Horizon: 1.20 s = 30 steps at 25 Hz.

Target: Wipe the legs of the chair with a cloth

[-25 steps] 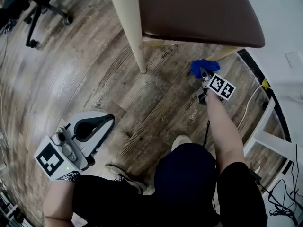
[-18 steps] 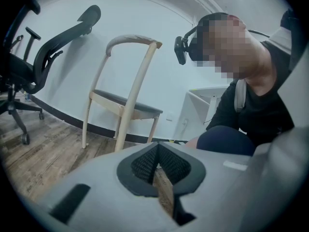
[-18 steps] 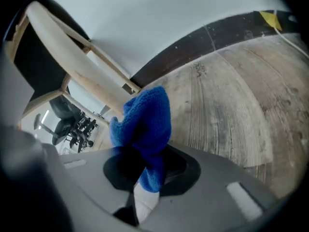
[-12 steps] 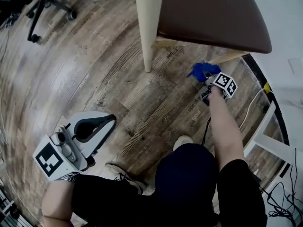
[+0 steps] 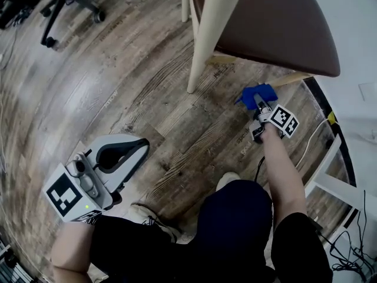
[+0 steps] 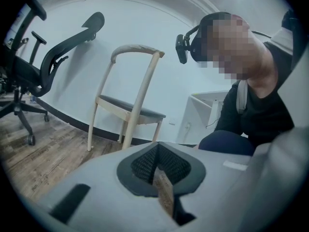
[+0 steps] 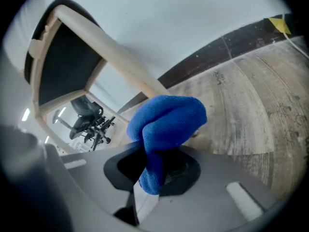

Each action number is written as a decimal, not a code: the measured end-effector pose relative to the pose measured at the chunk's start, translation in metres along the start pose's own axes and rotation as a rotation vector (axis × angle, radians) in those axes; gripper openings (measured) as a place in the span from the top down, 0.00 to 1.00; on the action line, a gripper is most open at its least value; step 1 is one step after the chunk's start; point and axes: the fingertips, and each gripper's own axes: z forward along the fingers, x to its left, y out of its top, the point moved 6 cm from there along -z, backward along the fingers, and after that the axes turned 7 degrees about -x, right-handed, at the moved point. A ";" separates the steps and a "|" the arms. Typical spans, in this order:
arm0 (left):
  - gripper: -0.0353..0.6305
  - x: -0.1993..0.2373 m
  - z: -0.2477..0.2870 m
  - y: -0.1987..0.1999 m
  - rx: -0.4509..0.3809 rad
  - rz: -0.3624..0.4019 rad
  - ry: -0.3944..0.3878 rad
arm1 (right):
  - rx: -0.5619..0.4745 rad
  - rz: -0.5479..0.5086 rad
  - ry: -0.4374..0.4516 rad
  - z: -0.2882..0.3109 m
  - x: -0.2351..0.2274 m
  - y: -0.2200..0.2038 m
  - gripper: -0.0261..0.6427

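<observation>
Right of centre, cloth (image 5: 256,95) at the chair leg (image 5: 293,78)
My right gripper (image 5: 263,107) pinches the blue cloth bunched forward so I can rub that slanted leg; my left gripper (image 5: 136,150), jaws closed on nothing, idles lower left.

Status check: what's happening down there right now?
Right hand-held gripper shut on cloth, at chair leg. Left hand-held gripper shut, empty. Nothing in the way.

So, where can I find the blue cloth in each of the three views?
Head view: right of centre, beside the chair, the blue cloth at the tip of the right gripper.
Left gripper view: not in it.
Right gripper view: centre, pinched between the jaws.
Shared landmark: the pale wooden chair, in all three views.
</observation>
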 end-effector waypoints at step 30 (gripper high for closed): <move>0.95 -0.106 -0.085 0.153 -0.003 -0.188 0.323 | 0.039 -0.232 0.339 -0.291 0.384 0.147 0.86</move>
